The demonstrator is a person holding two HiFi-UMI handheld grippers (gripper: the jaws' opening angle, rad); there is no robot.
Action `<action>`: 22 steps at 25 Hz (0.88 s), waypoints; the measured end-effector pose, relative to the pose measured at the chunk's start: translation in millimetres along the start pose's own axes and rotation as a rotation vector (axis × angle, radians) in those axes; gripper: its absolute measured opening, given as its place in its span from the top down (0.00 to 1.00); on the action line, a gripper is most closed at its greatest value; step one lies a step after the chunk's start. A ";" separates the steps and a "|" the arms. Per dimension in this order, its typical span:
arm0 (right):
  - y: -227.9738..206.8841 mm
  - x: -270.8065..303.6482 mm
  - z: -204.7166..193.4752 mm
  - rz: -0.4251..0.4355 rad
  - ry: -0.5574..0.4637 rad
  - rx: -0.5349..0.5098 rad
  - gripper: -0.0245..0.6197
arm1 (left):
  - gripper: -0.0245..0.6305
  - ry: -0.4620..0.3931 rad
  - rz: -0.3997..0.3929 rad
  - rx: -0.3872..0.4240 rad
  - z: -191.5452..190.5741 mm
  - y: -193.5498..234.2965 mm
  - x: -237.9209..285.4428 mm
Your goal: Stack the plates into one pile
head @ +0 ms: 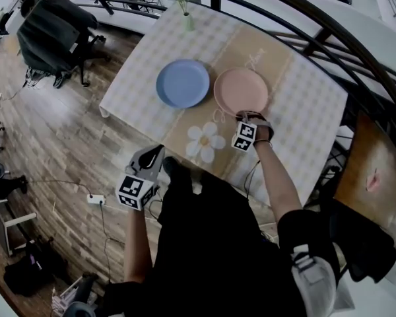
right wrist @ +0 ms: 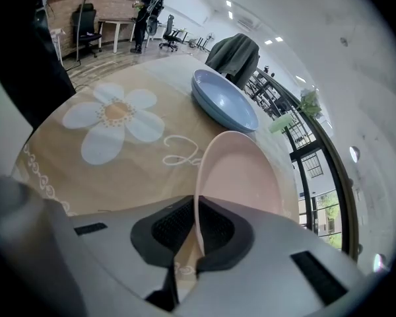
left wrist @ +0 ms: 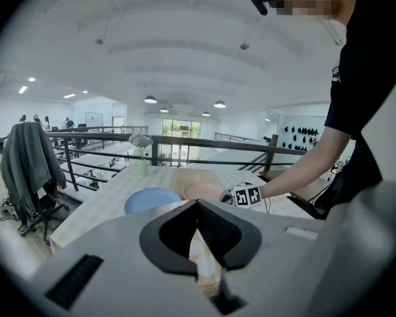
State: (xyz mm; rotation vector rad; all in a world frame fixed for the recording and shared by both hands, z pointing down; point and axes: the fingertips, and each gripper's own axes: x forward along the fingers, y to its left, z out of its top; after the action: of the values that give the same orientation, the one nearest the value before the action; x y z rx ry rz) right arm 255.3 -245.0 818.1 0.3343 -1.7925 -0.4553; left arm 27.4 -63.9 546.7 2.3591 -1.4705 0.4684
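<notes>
Now, right gripper [right wrist: 199, 224] jaws tight on pink plate [right wrist: 241, 177] rim, blue plate [right wrist: 224, 101] beside; left gripper [left wrist: 198, 209] jaws together, off table [head: 135, 88].

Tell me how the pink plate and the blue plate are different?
The pink plate is pink; the blue plate is blue. The right gripper pinches the pink plate's rim in its jaws; nothing touches the blue plate. Both are round and sit on the table.

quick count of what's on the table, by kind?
Plates: 2 (blue plate, pink plate)
Vase with flowers: 1
Total: 3
</notes>
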 end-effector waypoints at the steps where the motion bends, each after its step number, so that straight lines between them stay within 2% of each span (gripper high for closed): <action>1: -1.4 -3.8 1.8 -0.002 -0.001 -0.003 0.94 | 0.96 -0.002 -0.008 0.001 1.3 -0.8 0.5; 13: -9.9 -36.0 1.7 -0.036 0.034 0.013 0.94 | 0.96 -0.038 -0.112 0.047 24.8 -1.3 18.1; 22: -14.1 -46.2 20.8 -0.067 0.076 0.066 0.93 | 0.96 -0.053 -0.173 0.077 32.4 31.3 9.9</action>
State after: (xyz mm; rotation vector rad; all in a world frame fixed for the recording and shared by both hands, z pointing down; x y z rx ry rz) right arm 247.3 -233.8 767.3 0.4532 -1.7292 -0.4263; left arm 6.7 -98.9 525.1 2.5507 -1.2766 0.4281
